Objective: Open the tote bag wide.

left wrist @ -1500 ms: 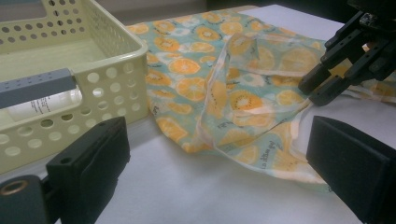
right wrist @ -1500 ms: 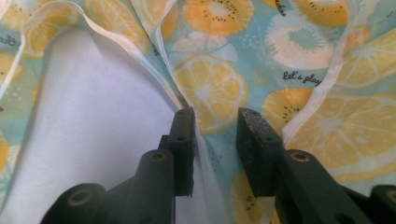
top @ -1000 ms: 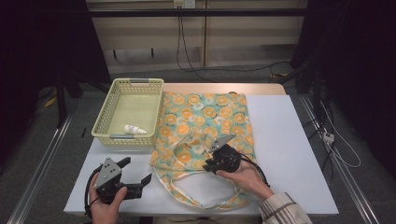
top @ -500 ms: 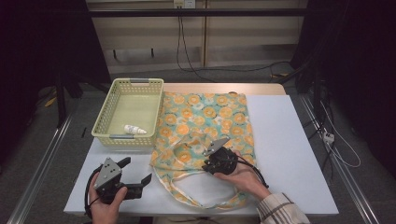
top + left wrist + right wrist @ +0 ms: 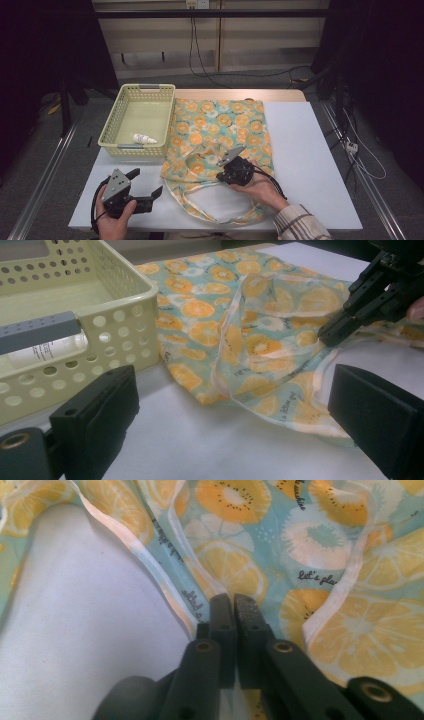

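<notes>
I see the left gripper resting at the table's near left edge, jaws spread wide with nothing between them, just in front of the yellow basket. To its right the fruit-print cloth bag lies flat at mid-table. The right gripper, whose jaws have just been closing, is clamped on the bag's mouth hem beside its strap.

- Thin, slightly see-through cloth bag with orange-slice print: soft, matt, creased.
- Pale yellow perforated plastic basket: smooth, faint sheen.
- White tabletop: smooth, matt.
- Black gripper pads: finely textured.
</notes>
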A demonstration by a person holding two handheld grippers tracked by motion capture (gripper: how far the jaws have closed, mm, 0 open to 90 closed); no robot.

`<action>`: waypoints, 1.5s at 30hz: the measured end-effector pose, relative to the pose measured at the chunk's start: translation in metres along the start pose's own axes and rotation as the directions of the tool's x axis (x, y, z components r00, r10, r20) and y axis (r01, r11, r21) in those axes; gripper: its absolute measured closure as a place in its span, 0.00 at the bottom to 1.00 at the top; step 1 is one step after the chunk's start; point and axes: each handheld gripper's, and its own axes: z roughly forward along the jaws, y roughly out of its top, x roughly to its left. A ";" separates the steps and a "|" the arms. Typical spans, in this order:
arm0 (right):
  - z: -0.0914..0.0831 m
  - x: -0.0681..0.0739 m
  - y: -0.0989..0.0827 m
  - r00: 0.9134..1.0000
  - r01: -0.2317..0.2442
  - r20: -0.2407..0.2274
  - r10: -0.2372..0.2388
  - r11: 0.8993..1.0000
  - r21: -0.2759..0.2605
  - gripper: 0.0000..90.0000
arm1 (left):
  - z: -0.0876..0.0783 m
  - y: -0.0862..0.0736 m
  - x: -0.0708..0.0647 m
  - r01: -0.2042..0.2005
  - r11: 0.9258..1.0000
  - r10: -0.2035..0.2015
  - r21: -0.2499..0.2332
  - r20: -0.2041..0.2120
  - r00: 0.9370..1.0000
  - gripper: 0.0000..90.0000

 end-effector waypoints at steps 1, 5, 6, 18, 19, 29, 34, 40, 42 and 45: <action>0.000 0.000 -0.001 1.000 -0.015 0.000 0.015 1.000 -0.003 1.00 | 0.000 0.000 0.000 -0.003 1.000 0.003 -0.001 -0.002 1.000 0.06; -0.001 0.000 0.000 0.999 -0.032 0.012 0.032 0.999 -0.027 1.00 | 0.000 0.000 0.001 0.003 1.000 -0.003 -0.002 -0.003 1.000 0.06; -0.002 -0.001 0.000 0.999 -0.039 0.011 0.039 0.998 -0.042 1.00 | 0.000 0.000 0.001 0.003 1.000 -0.003 -0.002 -0.004 1.000 0.06; -0.023 -0.009 0.002 0.995 -0.096 0.010 0.098 0.983 -0.159 1.00 | 0.004 0.000 0.003 0.004 1.000 -0.004 0.010 -0.003 1.000 0.06; -0.025 -0.010 0.003 0.995 -0.100 0.006 0.103 0.981 -0.168 1.00 | 0.005 0.000 0.003 0.003 1.000 -0.003 0.011 -0.004 1.000 0.06; -0.037 -0.014 0.009 0.996 -0.089 0.008 0.094 0.969 -0.230 1.00 | 0.007 0.000 0.004 0.003 1.000 -0.003 0.015 -0.005 1.000 0.06; -0.044 -0.016 0.015 0.995 -0.086 0.029 0.097 0.964 -0.253 1.00 | 0.006 0.000 0.004 0.014 1.000 -0.014 0.011 -0.005 1.000 0.06; -0.052 -0.020 0.022 0.994 -0.081 0.050 0.100 0.954 -0.287 1.00 | 0.004 0.001 0.006 0.009 1.000 -0.009 0.006 -0.008 1.000 0.06; -0.055 -0.021 0.025 0.993 -0.078 0.058 0.100 0.950 -0.303 1.00 | 0.005 0.000 0.005 0.018 1.000 -0.018 0.007 -0.007 1.000 0.06; -0.060 -0.023 0.030 0.992 -0.073 0.070 0.101 0.944 -0.323 1.00 | 0.006 0.000 0.005 0.011 1.000 -0.011 0.015 0.001 1.000 0.06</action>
